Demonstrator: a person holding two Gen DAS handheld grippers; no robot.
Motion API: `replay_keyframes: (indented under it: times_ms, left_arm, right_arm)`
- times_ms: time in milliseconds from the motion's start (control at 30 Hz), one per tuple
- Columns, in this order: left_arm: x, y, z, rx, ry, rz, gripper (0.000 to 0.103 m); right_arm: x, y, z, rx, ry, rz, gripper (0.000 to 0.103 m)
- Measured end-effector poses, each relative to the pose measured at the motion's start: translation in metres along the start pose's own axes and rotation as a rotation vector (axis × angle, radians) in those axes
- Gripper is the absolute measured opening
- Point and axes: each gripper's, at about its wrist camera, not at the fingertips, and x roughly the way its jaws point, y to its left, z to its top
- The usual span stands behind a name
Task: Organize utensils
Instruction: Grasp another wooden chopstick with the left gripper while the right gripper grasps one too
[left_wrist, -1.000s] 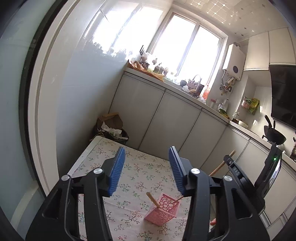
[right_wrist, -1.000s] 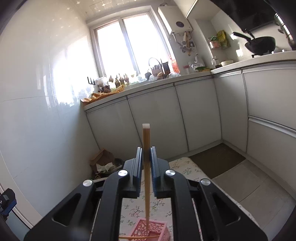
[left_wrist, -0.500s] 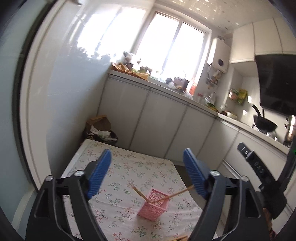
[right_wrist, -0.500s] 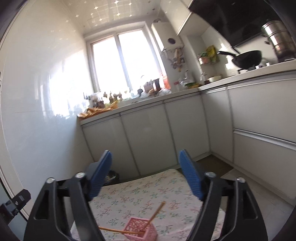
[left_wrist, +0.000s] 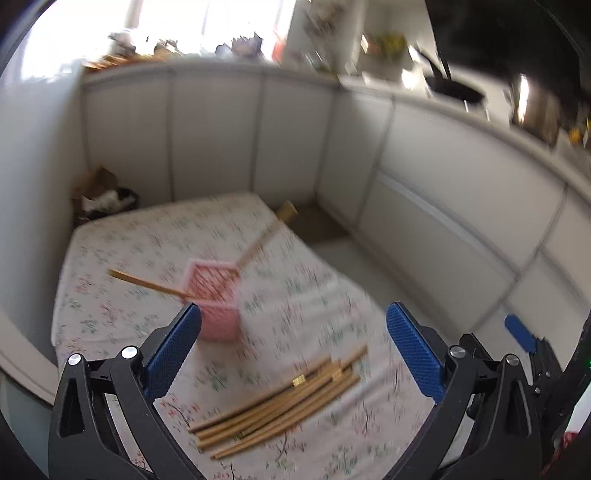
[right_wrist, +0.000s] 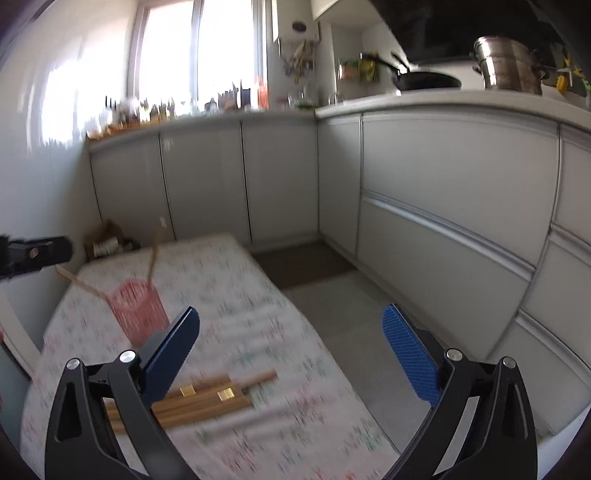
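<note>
1. Both-handed, the rig starts with the left gripper: its jaws are opening and already stand very wide, the blue pads bare, with nothing held between them.
2. Just below and ahead of that gap, a bundle of wooden chopsticks lies flat on the floral tablecloth, slanting up to the right; beside its right end lies a pale stick-like utensil, too blurred to name.
3. Farther ahead, partly behind the left pad, a pink mesh holder stands upright on the cloth. Two chopsticks lean out of it, one to the left, the other up to the right.
4. The right gripper is likewise opening, its jaws spread wide and gripping nothing; its blue pads frame cloth and floor.
5. Under its left finger the same chopstick bundle lies on the tablecloth, two pieces showing small gold bands, the near ends hidden by the finger.
6. Ahead and to the left of this gripper stands the pink holder, blurred, with its two chopsticks angled out.
7. Beyond the table, grey cabinets run along the wall, a wok and a steel pot on the counter to the right.
8. At the left edge of the right view, part of the other gripper's black body shows.
</note>
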Motion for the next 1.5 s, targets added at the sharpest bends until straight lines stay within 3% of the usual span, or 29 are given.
replay_keyframes:
  times_ms: [133, 233, 400, 467, 533, 567, 700, 900, 1000, 1200, 1333, 1500]
  left_arm:
    - [0.061, -0.027, -0.004, 0.129, 0.222, -0.017, 0.096]
    - [0.108, -0.042, -0.011, 0.190, 0.381, -0.025, 0.096]
    - [0.178, -0.072, -0.024, 0.349, 0.591, 0.021, 0.094]
    - [0.199, -0.071, -0.032, 0.383, 0.667, 0.041, 0.082]
    - [0.222, -0.063, -0.038, 0.386, 0.766, 0.061, 0.063]
    - [0.230, -0.059, -0.039, 0.386, 0.790, 0.078, 0.063]
    - [0.243, -0.049, -0.040, 0.394, 0.808, 0.098, 0.063]
    - [0.256, -0.049, -0.045, 0.408, 0.822, 0.085, 0.051]
    - [0.263, -0.049, -0.045, 0.390, 0.847, 0.050, 0.038]
    - [0.271, -0.038, -0.045, 0.338, 0.882, 0.000, 0.036]
    - [0.258, -0.030, -0.051, 0.310, 0.831, -0.021, 0.017]
    - [0.231, -0.017, -0.062, 0.260, 0.723, -0.023, 0.013]
  right_arm:
    - [0.019, -0.033, -0.046, 0.125, 0.132, -0.072, 0.097]
    - [0.044, -0.050, -0.045, 0.236, 0.280, 0.005, 0.097]
    - [0.052, -0.065, -0.049, 0.312, 0.287, -0.001, 0.097]
    - [0.054, -0.066, -0.048, 0.313, 0.281, 0.000, 0.097]
    - [0.054, -0.069, -0.047, 0.319, 0.268, 0.006, 0.097]
    - [0.054, -0.070, -0.046, 0.320, 0.267, 0.009, 0.097]
    - [0.057, -0.074, -0.045, 0.332, 0.275, 0.020, 0.097]
    - [0.061, -0.080, -0.046, 0.374, 0.298, 0.039, 0.097]
    - [0.062, -0.078, -0.046, 0.367, 0.296, 0.039, 0.097]
    - [0.067, -0.074, -0.047, 0.352, 0.306, 0.037, 0.097]
    - [0.072, -0.074, -0.049, 0.360, 0.324, 0.029, 0.097]
    - [0.091, -0.058, -0.040, 0.286, 0.382, -0.008, 0.097]
